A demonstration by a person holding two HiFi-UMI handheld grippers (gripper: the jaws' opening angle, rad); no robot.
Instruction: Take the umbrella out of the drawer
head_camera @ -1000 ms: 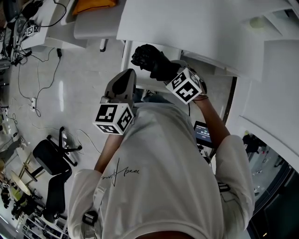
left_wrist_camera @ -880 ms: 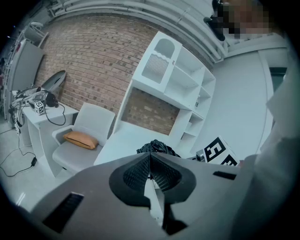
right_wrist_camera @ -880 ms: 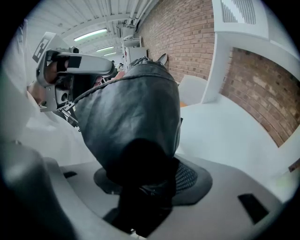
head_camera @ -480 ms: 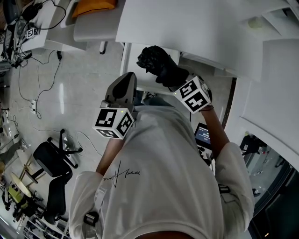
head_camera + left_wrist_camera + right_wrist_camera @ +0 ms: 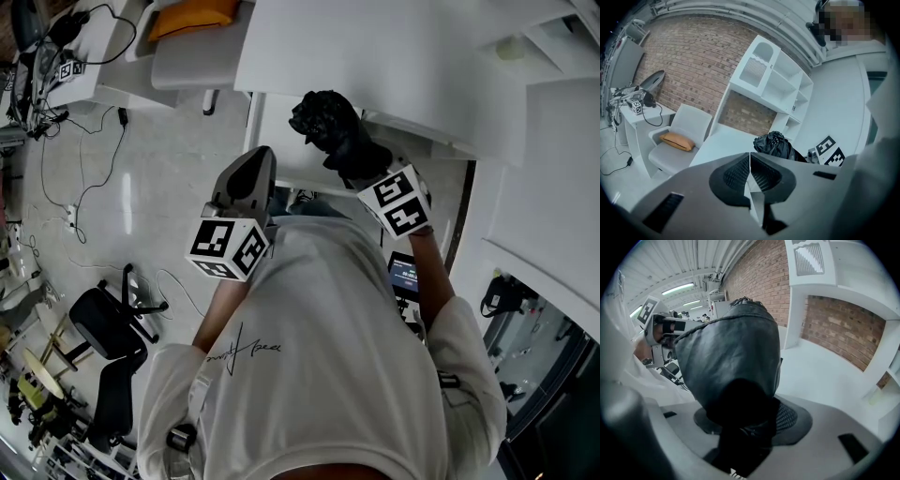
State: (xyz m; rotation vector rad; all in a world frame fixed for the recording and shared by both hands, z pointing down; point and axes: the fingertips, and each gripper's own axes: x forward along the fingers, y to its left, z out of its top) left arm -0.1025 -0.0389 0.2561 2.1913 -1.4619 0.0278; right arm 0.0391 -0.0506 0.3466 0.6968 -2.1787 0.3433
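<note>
Clamping the folded black umbrella (image 5: 323,117) by its lower end, the right gripper (image 5: 361,171) holds it over the white desk (image 5: 309,47), long axis toward 11 o'clock; the left gripper (image 5: 251,167), jaws together and empty, lies at the umbrella's 8 o'clock.

Desk: we see a white top (image 5: 394,56) running out from beside the white chair.
Shelf unit: white, open compartments (image 5: 774,82); we see it rise from the desk's far edge against the brick wall.
Floor: pale and glossy (image 5: 169,178); black cables (image 5: 122,116) trail across it, and a black office chair (image 5: 98,319) stands on it.
White chair: it stands on the floor just beside the desk (image 5: 192,58); an orange cushion (image 5: 192,14) lies on its seat.
Side table: white (image 5: 98,37); we see cables and a small marker cube (image 5: 64,67) on it.
</note>
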